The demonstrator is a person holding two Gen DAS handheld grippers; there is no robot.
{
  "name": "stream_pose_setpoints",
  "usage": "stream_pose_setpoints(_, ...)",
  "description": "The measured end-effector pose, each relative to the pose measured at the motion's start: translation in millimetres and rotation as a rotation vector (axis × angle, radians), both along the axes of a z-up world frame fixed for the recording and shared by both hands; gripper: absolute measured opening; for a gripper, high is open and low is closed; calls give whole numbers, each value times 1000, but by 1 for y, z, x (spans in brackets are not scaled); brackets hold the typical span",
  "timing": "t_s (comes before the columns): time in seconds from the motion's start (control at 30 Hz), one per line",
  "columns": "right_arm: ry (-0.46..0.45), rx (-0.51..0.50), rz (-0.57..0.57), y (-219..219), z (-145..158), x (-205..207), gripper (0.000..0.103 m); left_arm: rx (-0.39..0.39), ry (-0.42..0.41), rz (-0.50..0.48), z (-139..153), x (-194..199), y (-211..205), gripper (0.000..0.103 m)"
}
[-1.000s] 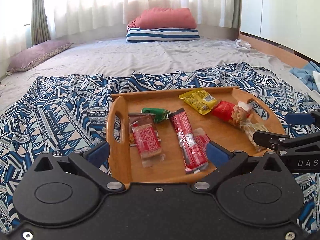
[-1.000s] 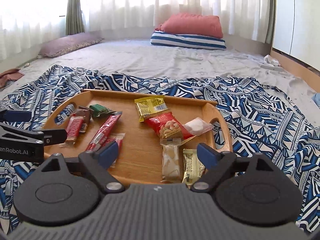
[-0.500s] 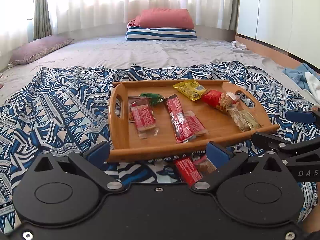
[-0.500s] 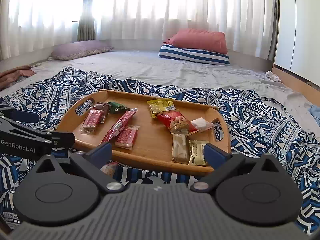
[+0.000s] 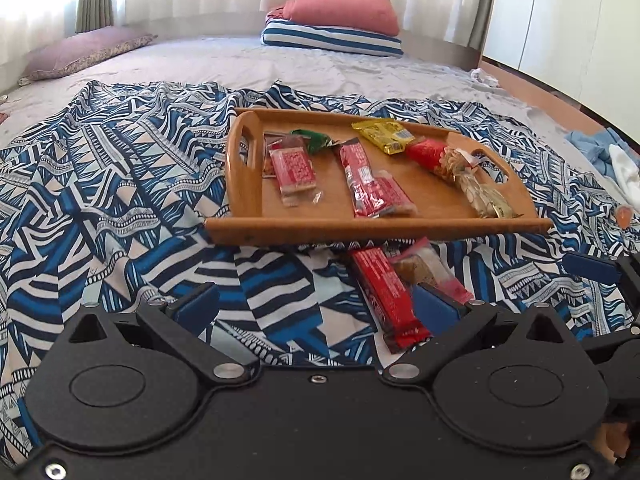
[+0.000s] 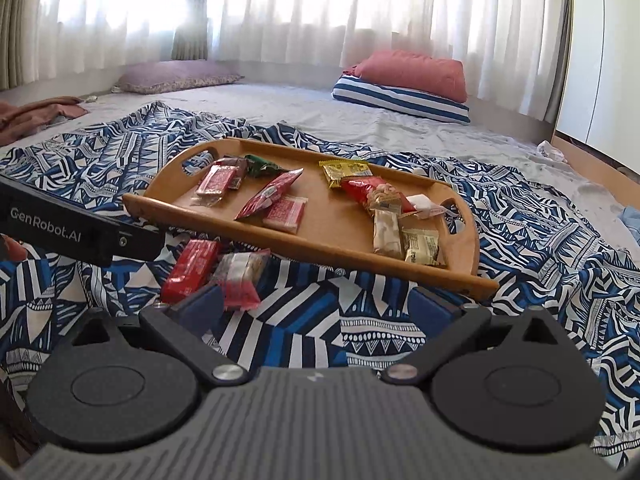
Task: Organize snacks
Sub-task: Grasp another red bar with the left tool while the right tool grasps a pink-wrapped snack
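Bedroom with sheer white curtains [image 6: 280, 20] across a bright window, white cupboard doors at the right. Wide low bed with grey sheet [image 5: 240, 64], stacked at its far end with a coral-red pillow [image 5: 340, 6] on a blue-and-white striped pillow [image 5: 332, 40], plus a mauve patterned pillow [image 5: 84, 50] at far left. Spread over the near half of the bed, a blue, white and peach geometric-print cloth [image 5: 100, 200]. Resting on that cloth, an oval wooden tray with cut-out handles [image 5: 376, 228], loaded with wrapped snacks: red wafer packets at left, a green wrapper behind them, a long red bar in the middle, a yellow packet at the back, a red nut bag and pale bars at right. Lying off the tray, on the cloth just before its near rim, a red rectangular snack bar [image 5: 384, 288] and beside it a clear-and-pink wrapped cake snack [image 6: 240, 272], the two touching.

Left hand-held gripper [image 5: 316, 306] angled down toward the cloth, low over it, blue-padded fingers [image 5: 196, 304] spread wide, nothing between them; right-side finger overlapping the red bar's lower part in view, contact not discernible. Right hand-held gripper [image 6: 316, 304] likewise tilted downward, just beside the left one, jaws just opened to full width and empty, striped cloth showing through the gap; left-side pad [image 6: 200, 306] close to the pink wrapper's end, touching or not impossible to tell. Black side of the left unit, lettered in white, crossing the left edge of the right wrist view.
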State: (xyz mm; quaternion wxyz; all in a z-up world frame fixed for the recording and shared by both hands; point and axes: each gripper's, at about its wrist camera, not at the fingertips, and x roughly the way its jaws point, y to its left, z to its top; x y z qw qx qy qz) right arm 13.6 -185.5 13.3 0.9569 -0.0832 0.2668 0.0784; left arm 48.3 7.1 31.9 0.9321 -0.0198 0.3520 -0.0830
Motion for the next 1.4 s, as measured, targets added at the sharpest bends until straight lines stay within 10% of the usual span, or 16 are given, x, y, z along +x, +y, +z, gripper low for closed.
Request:
stream_pose_setpoints(0.43,34,-4,-5,0,-15,-1,103,10,25,-18,-13,5,-21,91)
stream_pose_setpoints(0.8,38,-5,-1,4,-17,4,103,-80,82,-43,-17,28,-41,31)
stream_pose_setpoints(1.4,47,4,11,20,-18,9,103,-67,88,-30,-18,38,-39,23)
